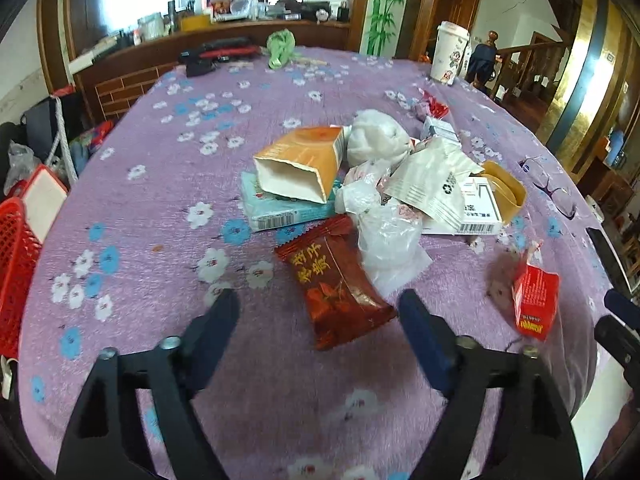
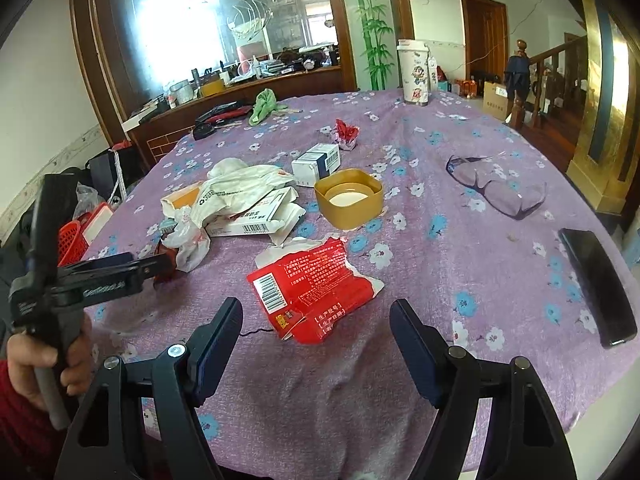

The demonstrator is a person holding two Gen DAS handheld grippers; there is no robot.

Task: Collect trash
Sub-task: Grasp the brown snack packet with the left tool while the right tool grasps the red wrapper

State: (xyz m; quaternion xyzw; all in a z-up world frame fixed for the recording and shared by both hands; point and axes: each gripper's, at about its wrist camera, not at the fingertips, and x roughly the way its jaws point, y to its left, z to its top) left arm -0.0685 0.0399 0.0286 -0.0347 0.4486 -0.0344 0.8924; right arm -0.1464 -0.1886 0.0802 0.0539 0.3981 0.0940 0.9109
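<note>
Trash lies on a purple flowered tablecloth. In the left wrist view my left gripper is open, its fingers either side of the near end of a dark red snack wrapper. Behind it are an orange carton, a teal pack, clear plastic and white paper bags. In the right wrist view my right gripper is open just in front of a torn red wrapper, which also shows in the left wrist view. The left gripper appears at the left.
A yellow tub, a small white box, a crumpled red wrapper, safety glasses, a black phone and a tall cup are on the table. A red basket stands off the left edge.
</note>
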